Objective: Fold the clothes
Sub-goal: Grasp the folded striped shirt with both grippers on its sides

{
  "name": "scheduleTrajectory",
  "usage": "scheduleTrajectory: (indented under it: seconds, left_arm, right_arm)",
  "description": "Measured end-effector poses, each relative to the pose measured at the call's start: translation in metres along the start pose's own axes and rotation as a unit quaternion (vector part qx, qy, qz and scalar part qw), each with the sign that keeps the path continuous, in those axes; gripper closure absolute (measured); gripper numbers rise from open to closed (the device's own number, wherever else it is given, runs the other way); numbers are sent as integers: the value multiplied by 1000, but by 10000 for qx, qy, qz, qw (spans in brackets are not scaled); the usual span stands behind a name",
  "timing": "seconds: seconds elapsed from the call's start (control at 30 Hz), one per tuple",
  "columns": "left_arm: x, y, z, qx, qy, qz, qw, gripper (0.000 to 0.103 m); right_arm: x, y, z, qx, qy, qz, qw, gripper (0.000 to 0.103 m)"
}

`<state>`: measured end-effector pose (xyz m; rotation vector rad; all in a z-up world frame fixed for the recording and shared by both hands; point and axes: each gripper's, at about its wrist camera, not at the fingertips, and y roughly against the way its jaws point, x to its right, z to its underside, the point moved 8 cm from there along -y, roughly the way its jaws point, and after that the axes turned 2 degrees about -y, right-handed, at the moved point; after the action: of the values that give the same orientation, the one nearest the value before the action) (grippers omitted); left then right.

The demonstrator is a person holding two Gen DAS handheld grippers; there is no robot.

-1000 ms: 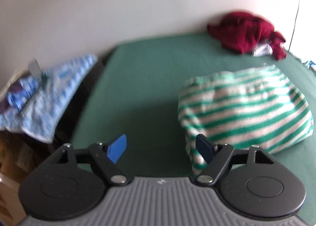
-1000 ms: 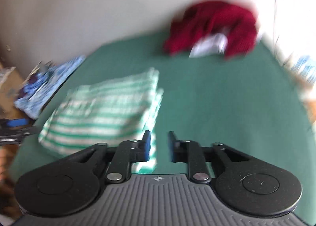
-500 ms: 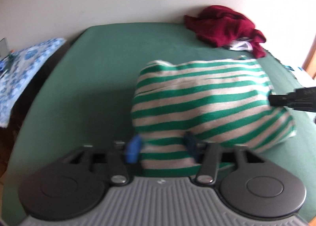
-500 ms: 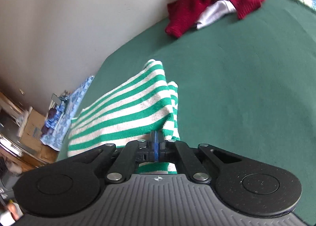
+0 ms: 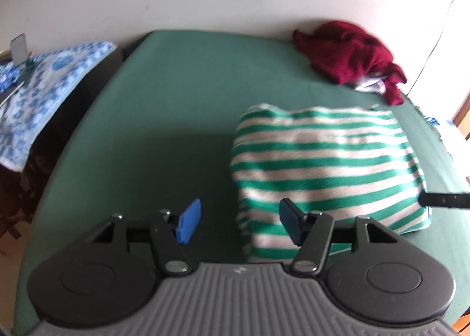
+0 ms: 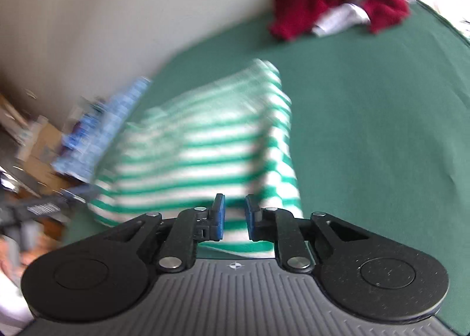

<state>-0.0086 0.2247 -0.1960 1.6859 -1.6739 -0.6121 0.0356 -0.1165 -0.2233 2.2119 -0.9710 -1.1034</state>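
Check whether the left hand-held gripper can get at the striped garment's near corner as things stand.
Probably yes: the left hand-held gripper, its jaws closing, has nothing between them, and the striped garment lies right beside it on the bare green sheet.

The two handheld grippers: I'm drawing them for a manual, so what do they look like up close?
Both match. The left gripper and the right gripper each have a grey ribbed body with a small mark at its front edge, two round black side housings, and black linkage arms joined by silver screws. Each finger ends in a flat blue pad. No cables, sleeves or hands show in either wrist view.

No readable text, label or number anywhere
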Motion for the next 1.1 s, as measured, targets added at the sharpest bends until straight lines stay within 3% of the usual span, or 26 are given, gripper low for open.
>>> scheduleTrajectory:
  seconds: [0.07, 0.2, 0.27, 0.37, 0.5, 0.8, 1.1]
  left_arm:
    - [-7, -5, 3, -149, 69, -25, 9999, 35]
    - [-9, -13, -5, -209, 99, 122, 9997, 12]
    - [-6, -18, -9, -236, 16, 191, 9995, 11]
    - [0, -29, -12, -340, -90, 353, 9988, 5]
    - [3, -45, -19, -458, -83, 548, 9974, 1]
    - [4, -67, -21, -765, 422, 1153, 9895, 1]
    - [3, -54, -10, -960, 631, 1341, 9843, 1]
  right_arm:
    - [5, 4, -2, 11, -271, -105, 9996, 87]
    - [12, 20, -24, 272, -453, -128, 9985, 39]
    - [18, 24, -33, 346, -503, -60, 9981, 38]
    - [26, 11, -34, -7, -639, -346, 9974, 38]
    - [32, -7, -31, -392, -615, -364, 9967, 38]
    - [32, -16, -38, -534, -546, -777, 9941, 36]
    - [22, -14, -27, -1023, -378, -1036, 9886, 36]
